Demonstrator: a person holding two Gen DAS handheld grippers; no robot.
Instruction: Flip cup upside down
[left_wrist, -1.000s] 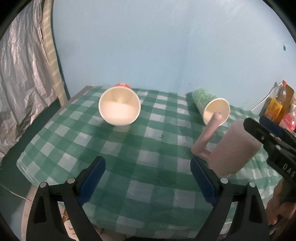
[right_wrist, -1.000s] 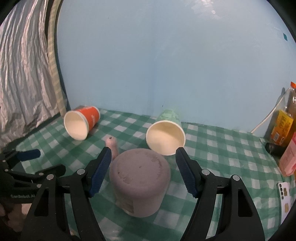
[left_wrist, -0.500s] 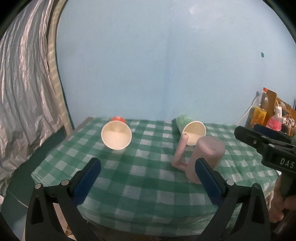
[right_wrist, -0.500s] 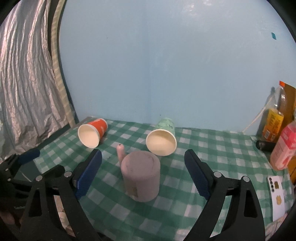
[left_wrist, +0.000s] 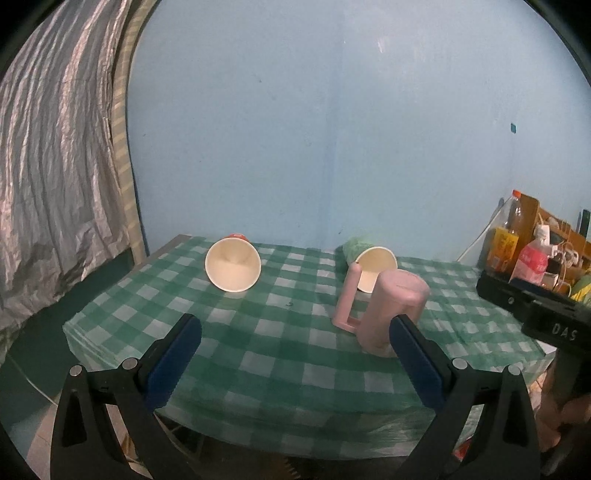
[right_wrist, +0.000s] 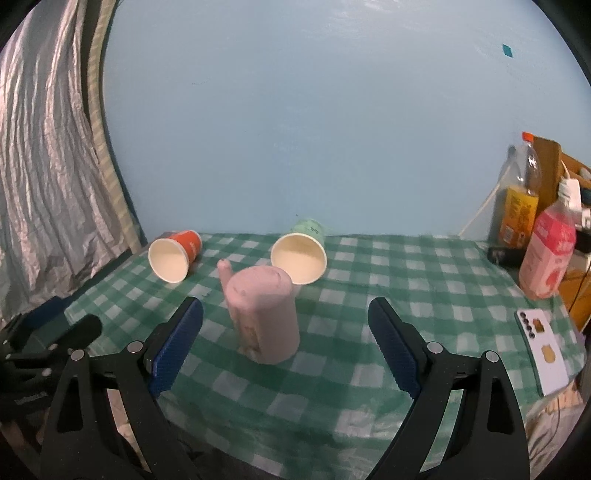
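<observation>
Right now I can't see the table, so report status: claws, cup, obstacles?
Both claws open, empty. Pink cup upside down on cloth, untouched. Two paper cups on their sides behind it.

A mug (right_wrist: 264, 314) stands upside down on the table (right_wrist: 369, 369), with two paper cups (right_wrist: 173, 254) lying behind it.

Left gripper (left_wrist: 295, 363): its 2 blue-padded fingers (left_wrist: 173, 360) spread wide, nothing between them, pointing forward and level. Right gripper (right_wrist: 286, 347): its 2 blue-padded fingers (right_wrist: 393, 349) likewise spread wide and empty. In the left wrist view the right gripper's black body lies at the right edge, with part of the holding hand (left_wrist: 557, 417) visible below it.
</observation>
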